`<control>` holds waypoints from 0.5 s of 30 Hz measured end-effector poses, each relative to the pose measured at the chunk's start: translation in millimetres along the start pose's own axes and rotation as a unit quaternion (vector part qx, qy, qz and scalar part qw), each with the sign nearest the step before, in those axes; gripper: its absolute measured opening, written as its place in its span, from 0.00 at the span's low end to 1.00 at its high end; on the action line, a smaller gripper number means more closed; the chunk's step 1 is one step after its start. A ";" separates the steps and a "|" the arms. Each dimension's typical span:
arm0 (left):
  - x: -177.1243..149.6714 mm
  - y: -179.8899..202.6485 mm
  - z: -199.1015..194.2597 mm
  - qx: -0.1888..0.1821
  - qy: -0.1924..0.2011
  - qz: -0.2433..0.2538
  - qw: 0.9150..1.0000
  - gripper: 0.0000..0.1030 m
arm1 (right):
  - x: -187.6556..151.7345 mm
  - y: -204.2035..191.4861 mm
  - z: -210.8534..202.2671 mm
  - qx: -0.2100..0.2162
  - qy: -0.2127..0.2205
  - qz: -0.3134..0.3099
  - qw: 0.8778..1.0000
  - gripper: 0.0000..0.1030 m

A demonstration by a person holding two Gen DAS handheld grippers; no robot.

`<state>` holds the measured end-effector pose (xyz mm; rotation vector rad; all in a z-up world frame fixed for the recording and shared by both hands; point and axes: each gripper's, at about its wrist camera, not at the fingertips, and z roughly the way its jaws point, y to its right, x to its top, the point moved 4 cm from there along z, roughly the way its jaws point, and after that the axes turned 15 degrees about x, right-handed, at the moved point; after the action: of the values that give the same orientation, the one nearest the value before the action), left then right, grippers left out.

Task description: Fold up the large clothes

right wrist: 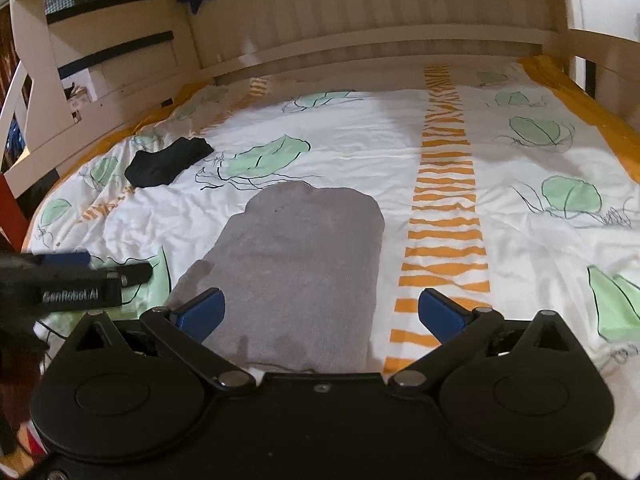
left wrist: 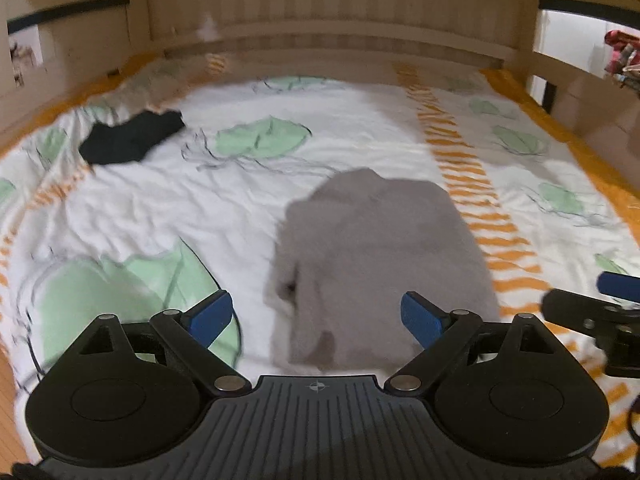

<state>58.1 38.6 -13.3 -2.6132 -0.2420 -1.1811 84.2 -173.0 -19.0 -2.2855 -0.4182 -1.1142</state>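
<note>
folded grey garment point(right wrist: 304, 272) lies on the patterned bed cover point(right wrist: 360, 140); both the left tongs point(left wrist: 318, 318) and right tongs point(right wrist: 322, 314) hang above it, spread wide and empty; a black garment point(right wrist: 168, 162) sits well apart.

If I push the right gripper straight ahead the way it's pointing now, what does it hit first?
Most likely the grey garment lying flat on the bed cover. The right gripper is open, angled down, and nothing shows between it and the cloth, though depth is hard to judge.

Both wrist views angled down — shared bed point(left wrist: 120, 208), grey garment point(right wrist: 304, 264).
</note>
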 end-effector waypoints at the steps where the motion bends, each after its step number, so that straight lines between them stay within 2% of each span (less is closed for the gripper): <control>1: -3.3 1.6 -2.4 0.002 -0.001 0.001 1.000 0.89 | -1.5 -1.6 -1.7 -0.004 0.001 -0.001 1.000 1.00; 9: -22.1 7.6 -6.3 0.000 -0.019 0.010 1.000 0.89 | -11.6 -7.8 -8.1 -0.031 0.001 -0.006 1.000 1.00; 15: -29.4 6.3 -7.4 -0.006 -0.035 0.006 0.999 0.89 | -18.1 -8.8 -3.7 -0.032 -0.013 0.000 0.999 1.00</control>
<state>35.2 29.0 -31.9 -2.6650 -0.2326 -1.0912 66.5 -168.9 -28.5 -2.3577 -0.3987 -1.1128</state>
